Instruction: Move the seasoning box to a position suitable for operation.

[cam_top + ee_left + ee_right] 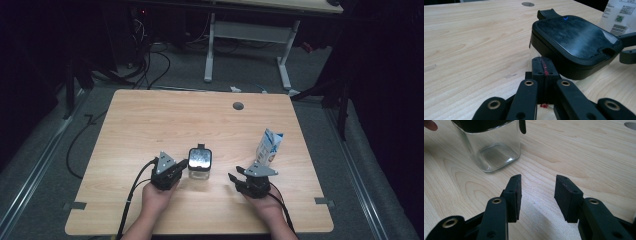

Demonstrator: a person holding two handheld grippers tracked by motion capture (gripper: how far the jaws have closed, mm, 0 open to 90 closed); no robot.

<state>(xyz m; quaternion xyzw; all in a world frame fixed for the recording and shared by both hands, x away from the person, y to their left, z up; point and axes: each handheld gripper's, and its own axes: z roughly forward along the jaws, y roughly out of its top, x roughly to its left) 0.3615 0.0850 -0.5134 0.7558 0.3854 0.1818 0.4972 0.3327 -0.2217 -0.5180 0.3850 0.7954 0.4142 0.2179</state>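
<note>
**Jar flanked by two grippers**

The pale wooden table (150, 125) carries a clear square glass jar with a black lid (200, 162) near its front middle. The left gripper (181, 164), jaws pressed together on nothing, noses against its side, probably to steady it. The right gripper (233, 176) waits apart, jaws spread wide and empty.
</note>
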